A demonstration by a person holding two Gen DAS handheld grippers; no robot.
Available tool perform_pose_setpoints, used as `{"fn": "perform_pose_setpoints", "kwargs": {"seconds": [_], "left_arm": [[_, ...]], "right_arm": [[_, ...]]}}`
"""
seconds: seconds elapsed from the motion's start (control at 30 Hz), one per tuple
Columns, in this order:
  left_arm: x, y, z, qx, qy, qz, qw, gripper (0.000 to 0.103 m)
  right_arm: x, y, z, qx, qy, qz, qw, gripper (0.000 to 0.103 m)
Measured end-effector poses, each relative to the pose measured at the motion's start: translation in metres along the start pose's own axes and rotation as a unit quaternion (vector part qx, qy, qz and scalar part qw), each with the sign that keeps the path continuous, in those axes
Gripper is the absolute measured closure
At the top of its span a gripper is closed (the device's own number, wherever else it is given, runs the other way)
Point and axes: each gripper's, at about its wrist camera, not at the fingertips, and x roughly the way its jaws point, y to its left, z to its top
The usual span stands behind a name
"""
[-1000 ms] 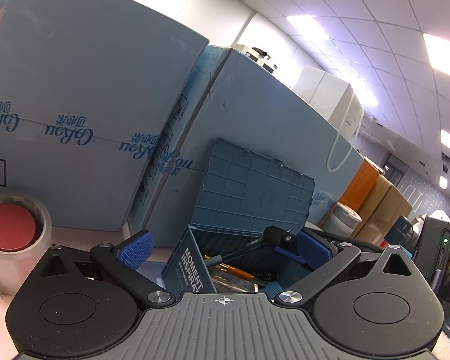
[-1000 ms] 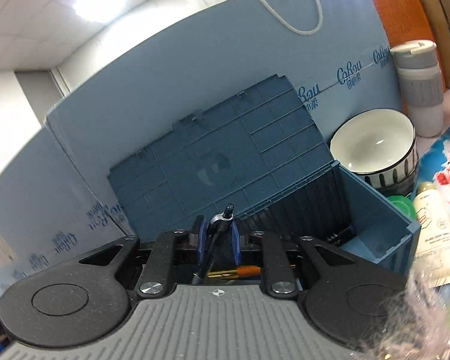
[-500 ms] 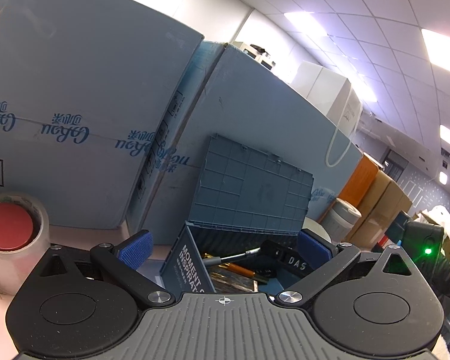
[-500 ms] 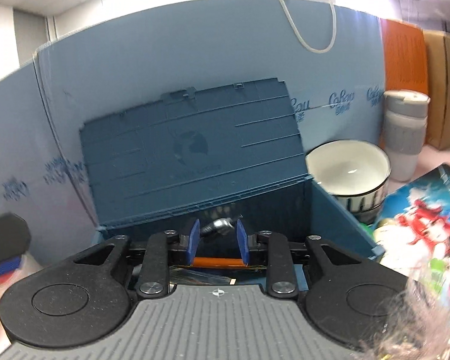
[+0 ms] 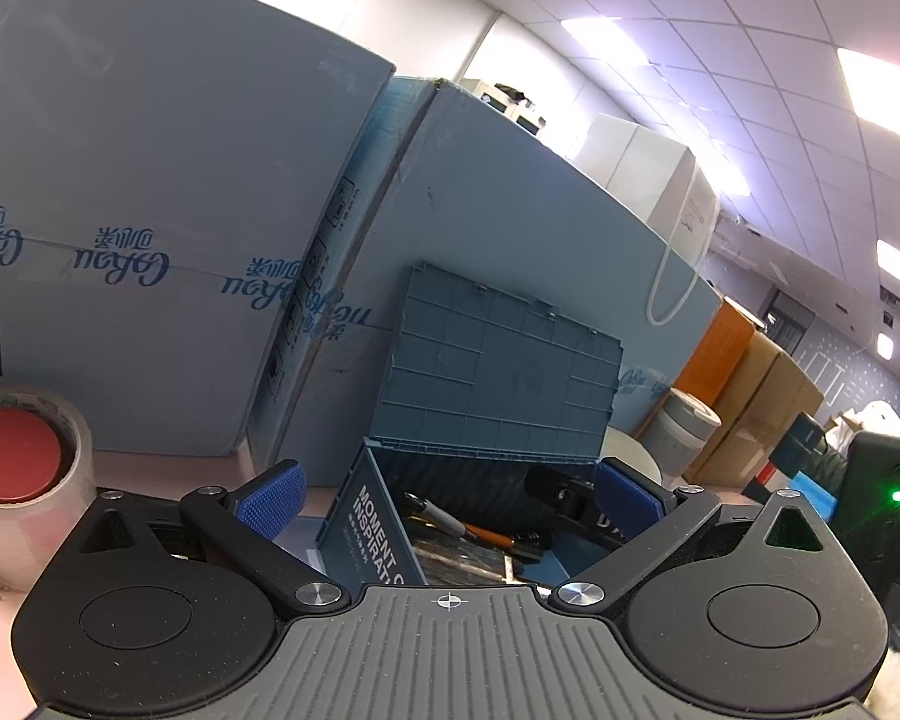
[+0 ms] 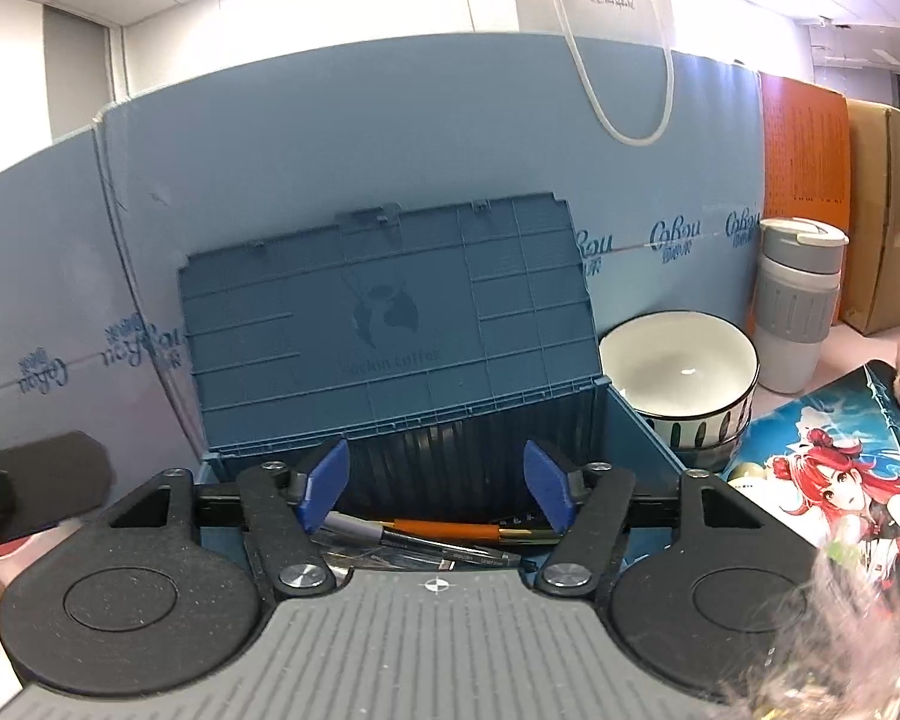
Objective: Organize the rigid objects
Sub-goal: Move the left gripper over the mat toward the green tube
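Observation:
A blue plastic storage box [image 6: 630,426] stands with its lid [image 6: 384,330] propped open against a blue carton. Several pens lie inside: a grey marker [image 6: 360,525], an orange pen [image 6: 450,530] and a black pen [image 6: 450,553]. My right gripper [image 6: 437,489] is open and empty, just above the box's front edge. My left gripper [image 5: 447,492] is open and empty, at the left of the same box [image 5: 378,516]; the pens [image 5: 444,519] show between its fingers.
A roll of clear tape with a red core [image 5: 18,468] stands at left. White striped bowls [image 6: 684,378], a grey-white tumbler [image 6: 801,306] and an anime-print mat [image 6: 840,468] are right of the box. Large blue cartons [image 5: 150,240] wall the back.
My right gripper has opened and let go of the marker, which now lies in the box. The left gripper has stayed open and nearly still.

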Motion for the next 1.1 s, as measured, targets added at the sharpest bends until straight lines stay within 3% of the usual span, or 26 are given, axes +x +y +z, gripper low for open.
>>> {"fn": "perform_pose_setpoints", "kwargs": {"seconds": [0.27, 0.63, 0.83, 1.0, 1.1], "left_arm": [[-0.013, -0.015, 0.0, 0.018, -0.022, -0.027, 0.9993, 0.0], [-0.031, -0.056, -0.01, 0.1, -0.05, -0.05, 0.9925, 0.0], [-0.028, -0.077, -0.019, 0.123, -0.034, -0.086, 0.9881, 0.0], [-0.014, -0.098, -0.032, 0.146, -0.007, -0.09, 0.9852, 0.0], [-0.003, -0.113, -0.044, 0.174, 0.014, -0.107, 0.9788, 0.0]], "right_arm": [[-0.043, -0.015, 0.0, 0.007, -0.041, 0.01, 0.999, 0.03], [-0.104, -0.074, -0.015, 0.061, -0.086, 0.005, 0.994, 0.023], [-0.13, -0.117, -0.032, 0.106, -0.103, 0.006, 0.989, 0.02], [-0.143, -0.161, -0.046, 0.143, -0.113, -0.025, 0.983, 0.019], [-0.147, -0.185, -0.054, 0.173, -0.114, -0.036, 0.978, 0.019]]}}
